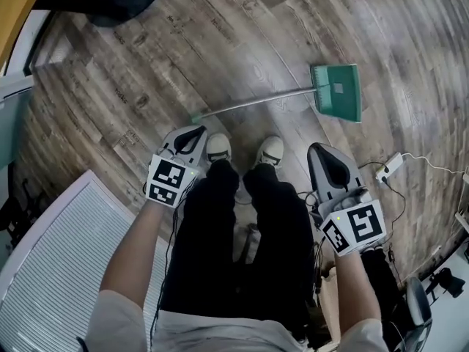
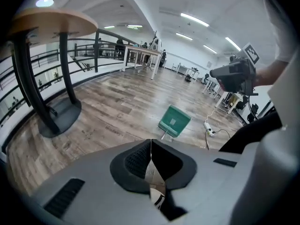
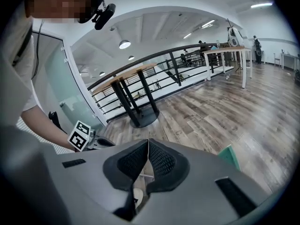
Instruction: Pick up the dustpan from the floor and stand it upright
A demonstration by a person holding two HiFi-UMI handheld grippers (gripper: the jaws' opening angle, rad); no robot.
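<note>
A green dustpan [image 1: 337, 92] lies flat on the wooden floor, and its long metal handle [image 1: 253, 103] reaches left toward the person's feet. The left gripper view shows the dustpan [image 2: 174, 121] just beyond the jaws, while the right gripper view catches only a green corner [image 3: 229, 157]. My left gripper [image 1: 196, 133] hangs above the left shoe, close to the handle's end, with its jaws shut and empty [image 2: 151, 146]. Near the right shoe, below the pan, my right gripper [image 1: 318, 151] is also shut on nothing [image 3: 148, 146].
A white power strip [image 1: 388, 169] with cables lies on the floor at the right. A white slatted panel [image 1: 58, 270] sits at the lower left. A round table on a black pedestal base [image 2: 56, 118] stands at the left, with a railing behind it.
</note>
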